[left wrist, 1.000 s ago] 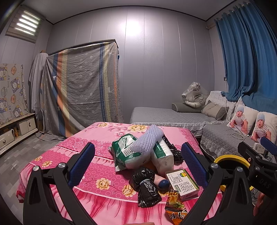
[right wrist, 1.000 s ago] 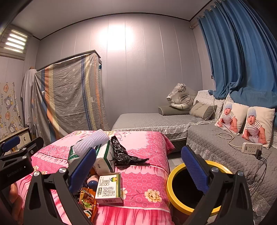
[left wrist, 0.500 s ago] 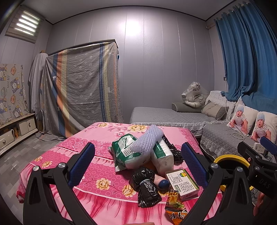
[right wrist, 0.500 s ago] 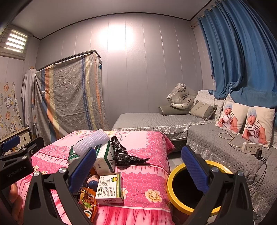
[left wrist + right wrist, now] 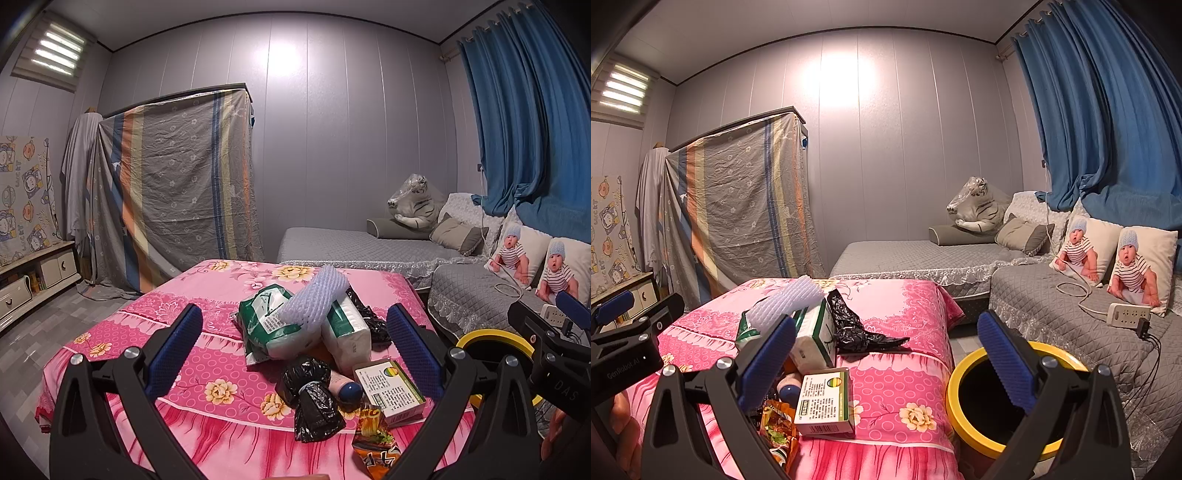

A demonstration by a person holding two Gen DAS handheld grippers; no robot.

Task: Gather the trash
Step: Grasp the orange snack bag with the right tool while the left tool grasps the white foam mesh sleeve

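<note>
— So, anything shifted since a second ago?
— Nothing. Both tongs, left tongs (image 5: 294, 349) and right tongs (image 5: 886, 354), hang agape and empty; the trash pile (image 5: 317, 332) sits untouched on the pink tabletop (image 5: 155, 332), yellow-rimmed bin (image 5: 964, 417) beside it. Collecting hasn't begun.

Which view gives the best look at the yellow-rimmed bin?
The right wrist view. There the yellow-rimmed bin stands beside the pink table, with most of its rim and its dark inside visible between the open fingers. The left wrist view shows only an arc of rim, the rest hidden by gripper parts.
</note>
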